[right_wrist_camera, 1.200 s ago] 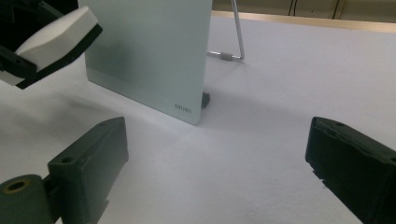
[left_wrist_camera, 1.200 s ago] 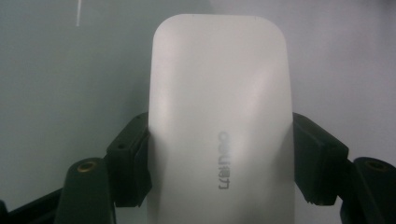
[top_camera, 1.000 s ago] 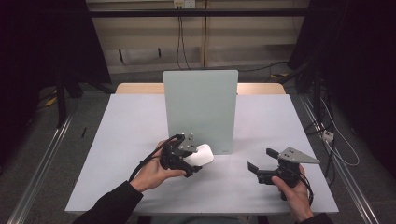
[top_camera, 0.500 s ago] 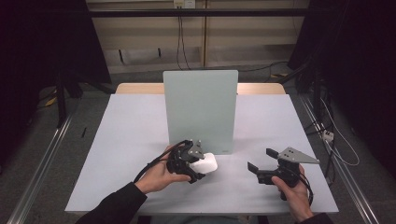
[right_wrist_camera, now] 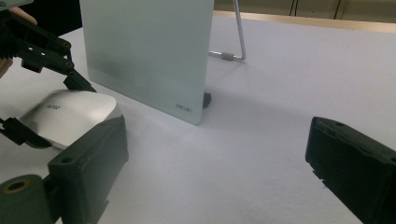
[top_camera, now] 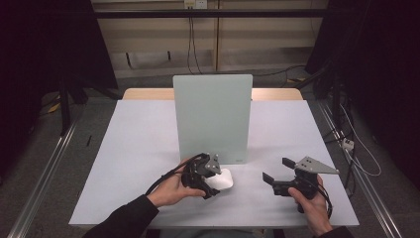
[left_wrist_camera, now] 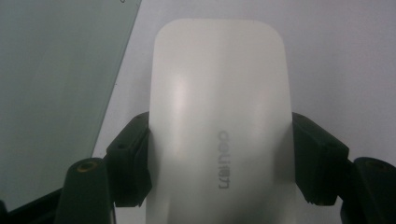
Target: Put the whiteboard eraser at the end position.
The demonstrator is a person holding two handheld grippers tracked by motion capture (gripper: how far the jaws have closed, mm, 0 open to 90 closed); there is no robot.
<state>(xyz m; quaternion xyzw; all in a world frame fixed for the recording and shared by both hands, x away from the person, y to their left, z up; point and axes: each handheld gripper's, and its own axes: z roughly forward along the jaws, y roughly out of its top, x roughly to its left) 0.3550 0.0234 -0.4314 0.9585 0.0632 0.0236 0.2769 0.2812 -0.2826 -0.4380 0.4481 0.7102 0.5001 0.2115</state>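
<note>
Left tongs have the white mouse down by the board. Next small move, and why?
Probably open the left tongs: both pads clamp the sides of the smooth white computer mouse, which looks low on the pale grey table before the upright pale green board. Contact is unclear; release gently.

I am working in what looks like a lab or test room rigged for recording, not a home. My table [top_camera: 148,148] has a plain pale top with nothing homely on it, and behind its far edge hang dark curtains [top_camera: 44,54] on both sides. Cables [top_camera: 190,39] run down the bare wall beyond the table from a socket [top_camera: 194,4] up high. Metal rails [top_camera: 47,163] lie on the grey floor left and right of the table, and loose wires [top_camera: 354,148] trail beside its right edge.
</note>
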